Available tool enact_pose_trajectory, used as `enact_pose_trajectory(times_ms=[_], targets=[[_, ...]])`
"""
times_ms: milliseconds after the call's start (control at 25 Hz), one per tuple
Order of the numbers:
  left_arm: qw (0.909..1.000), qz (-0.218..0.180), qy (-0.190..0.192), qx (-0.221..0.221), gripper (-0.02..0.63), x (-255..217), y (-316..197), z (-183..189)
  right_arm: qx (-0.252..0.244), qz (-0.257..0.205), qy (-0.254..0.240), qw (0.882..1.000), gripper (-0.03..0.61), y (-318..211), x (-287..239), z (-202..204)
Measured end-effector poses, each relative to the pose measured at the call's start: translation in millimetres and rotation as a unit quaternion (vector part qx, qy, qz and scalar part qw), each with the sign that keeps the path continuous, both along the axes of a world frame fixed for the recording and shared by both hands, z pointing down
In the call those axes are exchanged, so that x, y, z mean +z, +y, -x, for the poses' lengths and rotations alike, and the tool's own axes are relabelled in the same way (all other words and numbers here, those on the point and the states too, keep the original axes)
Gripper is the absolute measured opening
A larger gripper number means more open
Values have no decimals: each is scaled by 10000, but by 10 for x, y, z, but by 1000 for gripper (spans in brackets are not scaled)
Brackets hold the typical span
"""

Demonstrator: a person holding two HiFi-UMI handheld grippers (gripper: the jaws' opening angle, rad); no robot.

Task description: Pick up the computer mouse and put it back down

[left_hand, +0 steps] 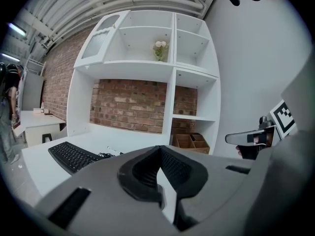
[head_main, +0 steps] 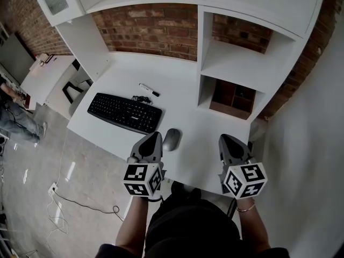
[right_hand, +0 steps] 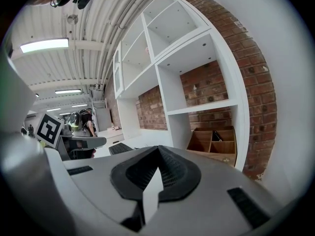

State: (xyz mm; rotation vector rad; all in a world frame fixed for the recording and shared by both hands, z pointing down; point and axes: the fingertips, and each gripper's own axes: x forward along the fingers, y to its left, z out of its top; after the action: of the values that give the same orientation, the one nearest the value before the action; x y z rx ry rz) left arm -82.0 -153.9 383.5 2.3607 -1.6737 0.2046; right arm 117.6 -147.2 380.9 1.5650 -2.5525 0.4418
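Mouse (head_main: 171, 139) flat on desk (head_main: 188, 112), near front edge, right of keyboard (head_main: 124, 112). Left gripper (head_main: 153, 137) clenched, jaws tip to tip, nothing between them; it sits just beside the mouse on its left, contact can't be made out. Right gripper (head_main: 226, 140) also clenched and empty, well apart from the mouse. Pen (head_main: 149, 90) behind keyboard

Bystander (head_main: 16, 120) cut off, L edge, head view.

Grey mouse (head_main: 171, 139); black keyboard (head_main: 124, 112); white desk (head_main: 177, 85); red-brick wall (head_main: 145, 28)
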Motion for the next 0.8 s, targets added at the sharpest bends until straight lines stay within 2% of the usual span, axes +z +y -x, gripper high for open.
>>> enact_pose_trajectory(times_ms=[440,800], targets=[[9999,-151,-51,-29,9,-71,98,-31,-40,-102,273,9996,5,68,11,-28],[9999,-165,-20,15,9,-81,148,-39,-60,-185,279,9994,5,123,-47,-18]])
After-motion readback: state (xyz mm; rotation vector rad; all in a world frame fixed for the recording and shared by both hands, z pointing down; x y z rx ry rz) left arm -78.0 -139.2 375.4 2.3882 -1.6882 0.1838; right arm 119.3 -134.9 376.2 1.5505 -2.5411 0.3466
